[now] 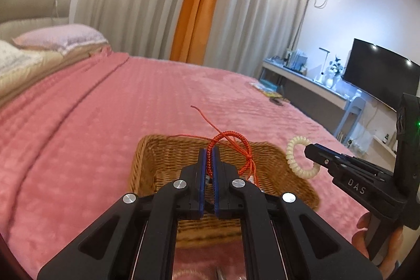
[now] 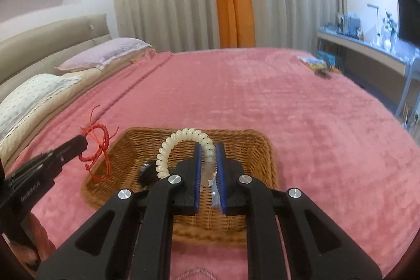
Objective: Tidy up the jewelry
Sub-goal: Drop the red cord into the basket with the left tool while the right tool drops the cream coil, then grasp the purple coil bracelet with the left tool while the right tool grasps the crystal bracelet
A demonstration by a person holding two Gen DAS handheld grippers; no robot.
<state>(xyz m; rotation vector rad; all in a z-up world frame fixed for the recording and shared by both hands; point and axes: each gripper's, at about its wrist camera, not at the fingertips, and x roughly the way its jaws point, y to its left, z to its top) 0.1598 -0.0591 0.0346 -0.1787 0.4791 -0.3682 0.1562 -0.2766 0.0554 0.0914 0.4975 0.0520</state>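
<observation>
A pink bed [image 1: 105, 122] fills both views, with pillows [image 2: 102, 54] at 10 o'clock in the right view. A wicker basket [image 2: 252, 146] sits on it, below both grippers. The left gripper [image 1: 209, 148] is clamped on a red cord bracelet [image 1: 236, 141], held above the basket's near-left part. The right gripper [image 2: 209, 146] pinches a cream coil bracelet [image 2: 183, 135] over the basket; in the left view it hangs at 3 o'clock. A dark item [image 2: 148, 173] lies inside the basket.

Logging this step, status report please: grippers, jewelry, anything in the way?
Left gripper shut on red cord bracelet. Right gripper shut on white coil bracelet. Both above wicker basket. Path clear.
</observation>
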